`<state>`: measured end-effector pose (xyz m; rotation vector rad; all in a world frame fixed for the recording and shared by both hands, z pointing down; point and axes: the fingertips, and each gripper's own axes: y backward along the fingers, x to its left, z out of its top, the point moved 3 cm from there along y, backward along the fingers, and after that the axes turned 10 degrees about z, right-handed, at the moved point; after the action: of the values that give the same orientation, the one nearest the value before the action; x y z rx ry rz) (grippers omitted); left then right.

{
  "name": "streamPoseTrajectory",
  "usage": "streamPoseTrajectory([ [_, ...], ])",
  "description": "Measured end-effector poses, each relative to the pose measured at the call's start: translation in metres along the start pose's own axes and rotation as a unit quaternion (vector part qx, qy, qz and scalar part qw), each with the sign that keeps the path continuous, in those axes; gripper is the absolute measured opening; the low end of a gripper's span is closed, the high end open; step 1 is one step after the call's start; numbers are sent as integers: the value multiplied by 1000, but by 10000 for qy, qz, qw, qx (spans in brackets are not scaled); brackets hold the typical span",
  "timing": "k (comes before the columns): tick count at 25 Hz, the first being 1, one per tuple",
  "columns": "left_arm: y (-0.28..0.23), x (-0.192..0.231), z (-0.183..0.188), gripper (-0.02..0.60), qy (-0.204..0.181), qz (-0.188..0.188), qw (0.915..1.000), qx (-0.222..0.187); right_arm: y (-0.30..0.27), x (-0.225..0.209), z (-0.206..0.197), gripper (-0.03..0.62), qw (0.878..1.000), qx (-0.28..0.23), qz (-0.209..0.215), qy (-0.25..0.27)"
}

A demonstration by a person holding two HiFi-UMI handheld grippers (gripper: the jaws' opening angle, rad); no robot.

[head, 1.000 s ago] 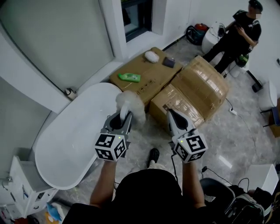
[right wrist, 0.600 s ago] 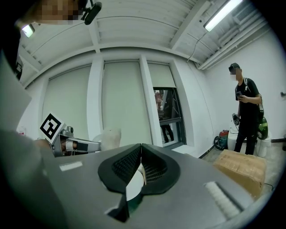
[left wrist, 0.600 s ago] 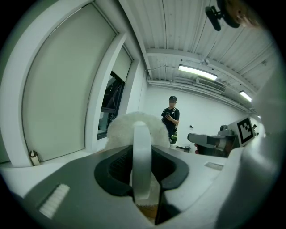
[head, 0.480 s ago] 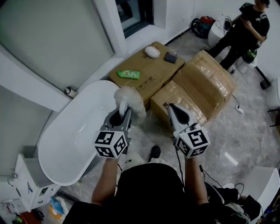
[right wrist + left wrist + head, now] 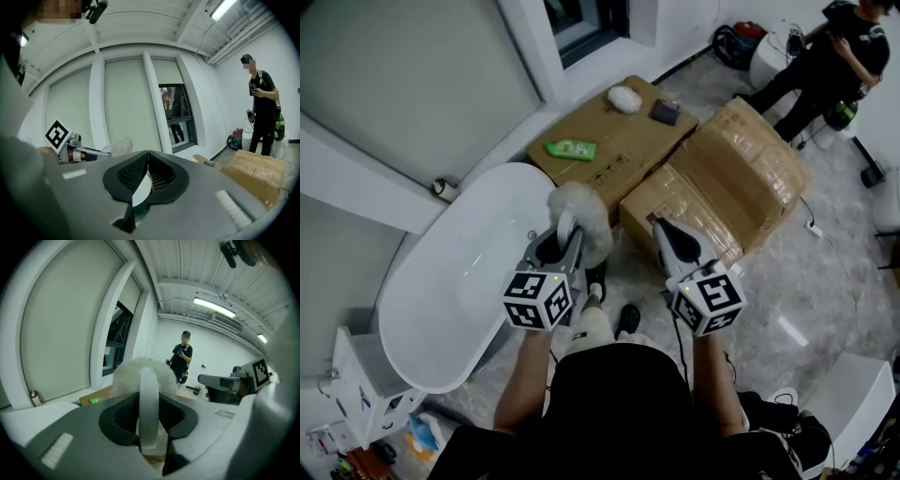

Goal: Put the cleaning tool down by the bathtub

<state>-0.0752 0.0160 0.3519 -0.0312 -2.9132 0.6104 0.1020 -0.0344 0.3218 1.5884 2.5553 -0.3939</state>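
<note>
Half the job at most looks done. The cleaning tool point(image 5: 581, 217) is in the air, its white handle clamped between the fingers point(image 5: 123, 414) of the left gripper point(image 5: 566, 242), and its fluffy head sticks out ahead near the end of the bathtub point(image 5: 441, 309). The right gripper point(image 5: 666, 232) carries nothing, its fingers point(image 5: 133, 174) closed together. Lowering the tool to the floor point(image 5: 787, 272) beside the tub and letting go are yet to do.

floor point(image 5: 834, 272): grey marble | on it: bathtub point(image 5: 459, 281), cardboard boxes point(image 5: 741, 178)
</note>
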Motion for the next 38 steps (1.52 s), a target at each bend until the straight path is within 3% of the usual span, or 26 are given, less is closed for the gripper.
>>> streamPoseTrajectory([
  [8, -55, 21, 2, 89, 24, -107, 9995, 291, -35, -25, 1, 9, 9998, 154, -121, -72],
  [23, -194, 91, 6, 89, -96, -418, 9906, 1297, -147, -87, 15, 9, 9966, 602, -480, -288],
  [29, -247, 116, -10, 89, -95, -507, 9837, 1725, -185, -109, 12, 9, 9939, 830, -623, -376],
  [38, -314, 133, -42, 89, -389, -716, 9681, 2371, -218, -146, 0, 9, 9883, 1035, -913, -650],
])
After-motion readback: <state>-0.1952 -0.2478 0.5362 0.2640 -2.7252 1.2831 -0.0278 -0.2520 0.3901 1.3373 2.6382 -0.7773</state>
